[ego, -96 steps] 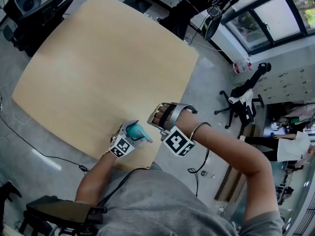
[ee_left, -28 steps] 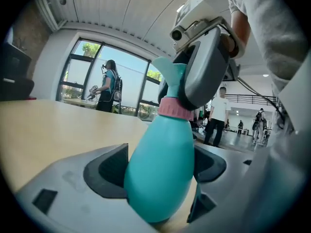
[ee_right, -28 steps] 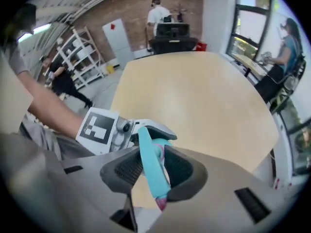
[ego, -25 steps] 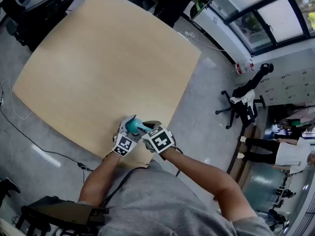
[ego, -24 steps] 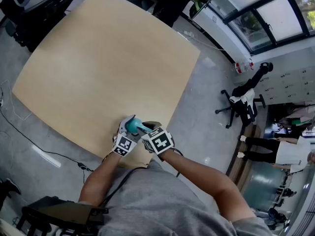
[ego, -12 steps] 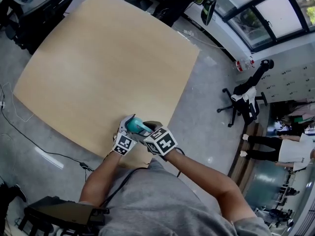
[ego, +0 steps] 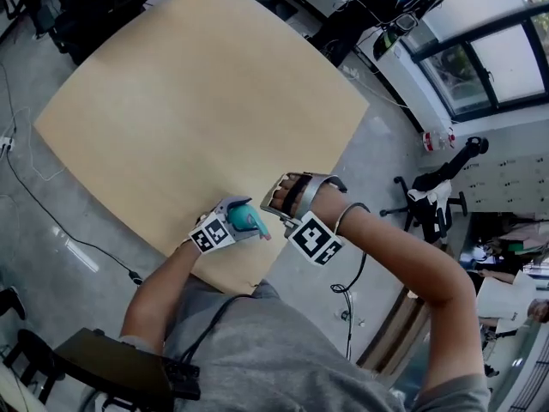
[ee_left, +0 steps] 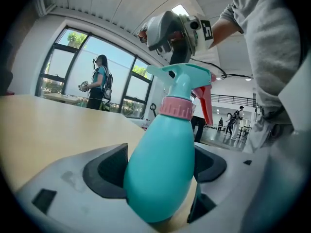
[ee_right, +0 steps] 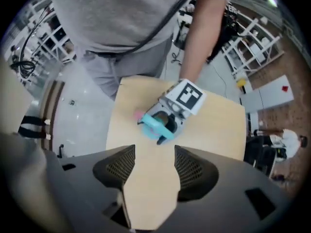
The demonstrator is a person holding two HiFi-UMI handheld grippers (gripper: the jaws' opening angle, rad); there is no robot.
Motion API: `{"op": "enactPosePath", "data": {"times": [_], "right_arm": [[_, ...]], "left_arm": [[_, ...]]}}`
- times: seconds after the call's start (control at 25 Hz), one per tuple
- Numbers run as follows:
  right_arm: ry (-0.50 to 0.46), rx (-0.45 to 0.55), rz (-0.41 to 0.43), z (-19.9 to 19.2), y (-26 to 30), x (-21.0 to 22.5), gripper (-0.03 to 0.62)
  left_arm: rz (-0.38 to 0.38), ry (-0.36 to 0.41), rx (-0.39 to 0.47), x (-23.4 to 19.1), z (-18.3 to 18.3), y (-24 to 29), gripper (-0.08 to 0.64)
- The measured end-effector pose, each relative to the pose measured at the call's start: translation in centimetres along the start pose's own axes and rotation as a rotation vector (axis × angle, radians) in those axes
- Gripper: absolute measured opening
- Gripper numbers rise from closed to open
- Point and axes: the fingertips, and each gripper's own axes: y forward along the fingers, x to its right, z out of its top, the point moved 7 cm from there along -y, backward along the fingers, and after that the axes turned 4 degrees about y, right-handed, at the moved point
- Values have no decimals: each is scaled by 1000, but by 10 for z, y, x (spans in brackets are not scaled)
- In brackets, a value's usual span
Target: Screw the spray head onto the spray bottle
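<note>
My right tongs have just been opening and now stand wide and empty at two o'clock from the teal plastic spray bottle, which my left tongs clamp at the tan wooden surface's six o'clock edge with the teal-and-pink trigger spray head seated, so I judge the screwing likely done.

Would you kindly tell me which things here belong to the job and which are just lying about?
Job: spray bottle, spray head, left gripper clamping the bottle, right gripper with jaws just opened, nothing between them.
Lying about: office chair, plastic bottle on the floor, person by the window.
</note>
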Motion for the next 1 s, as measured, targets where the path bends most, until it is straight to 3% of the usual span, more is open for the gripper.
{"op": "enactPosePath", "data": {"times": [0.2,0.32,0.36,0.4,0.44,0.6,0.72,0.84,1.0], "right_arm": [[-212,50,52,28,36,-5,254],[-267,47,92,34,56,-4,251],[-267,53,105,36,61,-4,216],[-246,58,117,37,63,-3,152],[-195,63,123,38,64,-2,132],[139,76,109,36,66,4,130],[331,71,80,37,68,8,132],[410,69,64,36,70,10,132],[417,65,72,35,70,13,132]], "left_arm": [[-21,2,-6,2,4,4,364],[-15,-3,-4,3,3,2,364],[-12,-4,-3,3,3,2,364],[-9,-4,-1,3,3,1,364],[-5,-4,1,2,2,1,364],[25,-3,16,3,0,0,364],[55,-10,38,4,-7,-1,364],[74,-14,32,3,-6,-4,364],[88,-23,31,1,-5,-6,364]]}}
